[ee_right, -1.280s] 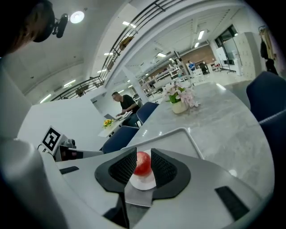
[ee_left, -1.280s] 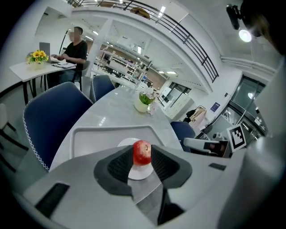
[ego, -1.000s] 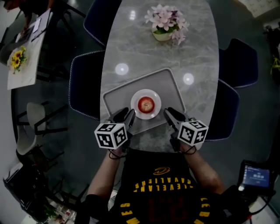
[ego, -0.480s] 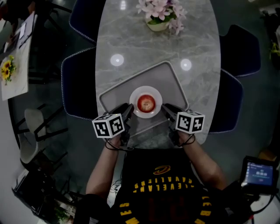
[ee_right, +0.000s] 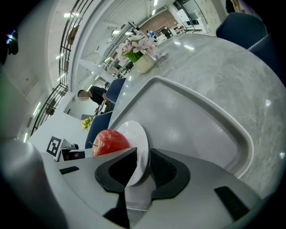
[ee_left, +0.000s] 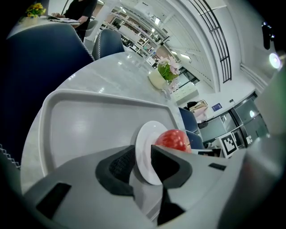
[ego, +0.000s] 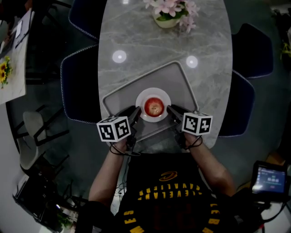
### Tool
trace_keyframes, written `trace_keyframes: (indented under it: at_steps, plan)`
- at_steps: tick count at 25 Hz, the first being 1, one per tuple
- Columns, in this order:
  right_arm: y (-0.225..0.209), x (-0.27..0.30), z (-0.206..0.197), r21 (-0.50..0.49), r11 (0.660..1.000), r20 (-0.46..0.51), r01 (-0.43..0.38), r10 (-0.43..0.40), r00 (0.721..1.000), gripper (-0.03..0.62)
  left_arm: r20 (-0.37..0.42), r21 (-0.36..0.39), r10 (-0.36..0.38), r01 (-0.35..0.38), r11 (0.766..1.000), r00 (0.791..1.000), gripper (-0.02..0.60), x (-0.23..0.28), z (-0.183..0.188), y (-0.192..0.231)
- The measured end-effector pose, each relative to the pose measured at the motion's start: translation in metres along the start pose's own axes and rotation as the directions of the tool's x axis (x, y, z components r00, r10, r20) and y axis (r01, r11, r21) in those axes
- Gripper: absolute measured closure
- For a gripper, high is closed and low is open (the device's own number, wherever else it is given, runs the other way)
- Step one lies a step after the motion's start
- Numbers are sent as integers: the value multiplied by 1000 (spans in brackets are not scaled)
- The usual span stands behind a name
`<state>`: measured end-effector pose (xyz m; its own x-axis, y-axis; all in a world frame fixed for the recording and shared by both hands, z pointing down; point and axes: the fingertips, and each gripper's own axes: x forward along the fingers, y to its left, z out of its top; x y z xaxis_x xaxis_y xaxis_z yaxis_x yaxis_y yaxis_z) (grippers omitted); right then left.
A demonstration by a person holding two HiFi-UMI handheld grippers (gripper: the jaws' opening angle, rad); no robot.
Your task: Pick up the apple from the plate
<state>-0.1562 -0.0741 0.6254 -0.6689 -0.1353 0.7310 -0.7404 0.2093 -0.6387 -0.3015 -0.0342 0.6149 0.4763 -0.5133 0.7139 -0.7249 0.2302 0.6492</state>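
The only words to read are on the person's dark shirt (ego: 168, 195): yellow lettering, upside down in the head view and dim, that seems to say "CLEVELAND CAVALIERS". The cube on each tool carries black-and-white square markers and no words.

The apple (ego: 154, 106), red, sits in the middle of a white plate (ego: 153, 91). The plate stands on a grey tray (ego: 169, 78), close to the middle of the tray's near edge. The tray lies askew on the oval marble table (ego: 150, 41), its near edge close to the table's near end.

The left gripper (ego: 133, 112) is at the plate's left side, its jaws a little apart with the plate's rim standing between the pads; it holds nothing. The right gripper (ego: 171, 110) is at the plate's right side in the same way, jaws slightly parted astride the rim. Whether any pad touches the rim cannot be told. Neither tool touches the apple.

The far half of the tray is bare. Beyond it the table is bare as far as a pot of pink flowers (ego: 169, 11) at the far end. Dark blue chairs (ego: 79, 82) stand tight against both long sides of the table.
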Motion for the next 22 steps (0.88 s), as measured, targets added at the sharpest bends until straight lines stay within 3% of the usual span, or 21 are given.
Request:
trace_keyframes:
  at_steps: [7,10,14,22]
  plan:
    - [3,2,-2,1,1000,-10,-4,4,1000,496,-20,-18,-6,5,1000,1000,469,2,-5,1]
    - [1,1,-2,14,1000,-9,3,-3,1000,545,-32,-16,-4,4,1000,999,469,3,-5,2]
    - [1,1,-3,27,1000,-10,-4,4,1000,546,-51,-23,-22,20,1000,998,471,5,-8,-1]
    - [0,1,-4,65,998,-13,-12,13,1000,553,-85,3,20,-20,1000,996,471,7,-8,-1]
